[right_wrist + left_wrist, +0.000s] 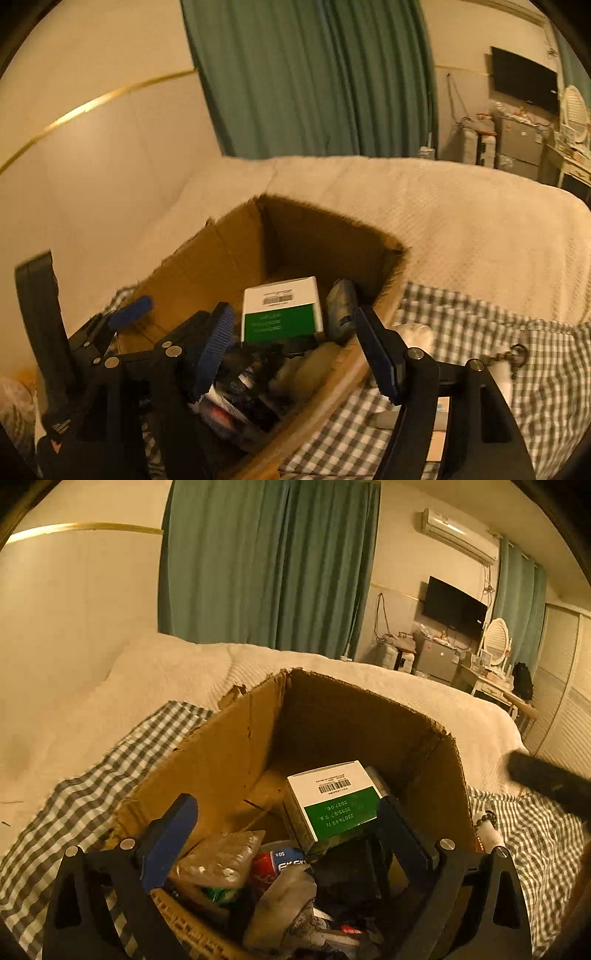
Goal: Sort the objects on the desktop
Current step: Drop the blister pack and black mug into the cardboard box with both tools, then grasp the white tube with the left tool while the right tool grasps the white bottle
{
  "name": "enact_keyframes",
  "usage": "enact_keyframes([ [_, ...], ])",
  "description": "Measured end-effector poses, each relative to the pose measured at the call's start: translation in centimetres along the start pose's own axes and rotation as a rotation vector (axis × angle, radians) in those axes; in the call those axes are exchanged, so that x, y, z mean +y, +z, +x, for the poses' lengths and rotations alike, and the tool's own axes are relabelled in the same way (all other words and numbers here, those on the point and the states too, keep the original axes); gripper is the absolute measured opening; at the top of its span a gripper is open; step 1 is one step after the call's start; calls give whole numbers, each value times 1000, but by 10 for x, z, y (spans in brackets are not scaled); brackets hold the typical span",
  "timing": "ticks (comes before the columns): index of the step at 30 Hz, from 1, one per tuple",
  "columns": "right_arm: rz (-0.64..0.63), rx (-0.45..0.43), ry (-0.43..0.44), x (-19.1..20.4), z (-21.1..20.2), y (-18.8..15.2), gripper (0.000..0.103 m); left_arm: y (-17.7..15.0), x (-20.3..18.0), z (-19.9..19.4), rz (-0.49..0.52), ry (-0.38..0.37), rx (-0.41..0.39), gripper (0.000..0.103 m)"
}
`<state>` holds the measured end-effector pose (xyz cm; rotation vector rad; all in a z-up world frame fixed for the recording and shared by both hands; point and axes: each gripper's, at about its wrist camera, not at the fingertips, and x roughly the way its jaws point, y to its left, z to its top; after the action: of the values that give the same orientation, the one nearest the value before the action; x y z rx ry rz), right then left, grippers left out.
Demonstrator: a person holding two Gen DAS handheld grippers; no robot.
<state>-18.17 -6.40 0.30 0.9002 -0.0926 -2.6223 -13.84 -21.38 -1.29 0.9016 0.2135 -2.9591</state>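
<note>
Both tongs over open brown cardboard box (229, 746) on bed. Left tongs (291, 842) spread wide, empty; right tongs (295, 350) part open, empty (no earlier view). White-and-green carton (332, 797) lies inside box, atop clutter. Next I'd lift clear of box rim, then seek leftover items on gingham cloth (480, 332) beside box.

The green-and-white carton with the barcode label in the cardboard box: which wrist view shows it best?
The left wrist view: the green-and-white carton is large, sharp, its barcode and printed digits visible. The right wrist view shows the same carton smaller and blurred.
</note>
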Motion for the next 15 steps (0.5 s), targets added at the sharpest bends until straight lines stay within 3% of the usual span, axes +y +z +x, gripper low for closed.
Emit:
enact_keyframes([
  [3, 2, -55, -61, -19, -39, -5, 68, -1, -11, -22, 24, -7, -45, 100],
  [7, 29, -93, -166, -65, -93, -19, 68, 4, -46, -54, 132, -42, -108, 100],
  [11, 55, -101, -284, -110, -138, -38, 68, 5, -91, -78, 194, -117, -100, 103],
  [15, 99, -99, -315, -139, -161, -59, 68, -8, -138, -84, 253, -228, -51, 103],
])
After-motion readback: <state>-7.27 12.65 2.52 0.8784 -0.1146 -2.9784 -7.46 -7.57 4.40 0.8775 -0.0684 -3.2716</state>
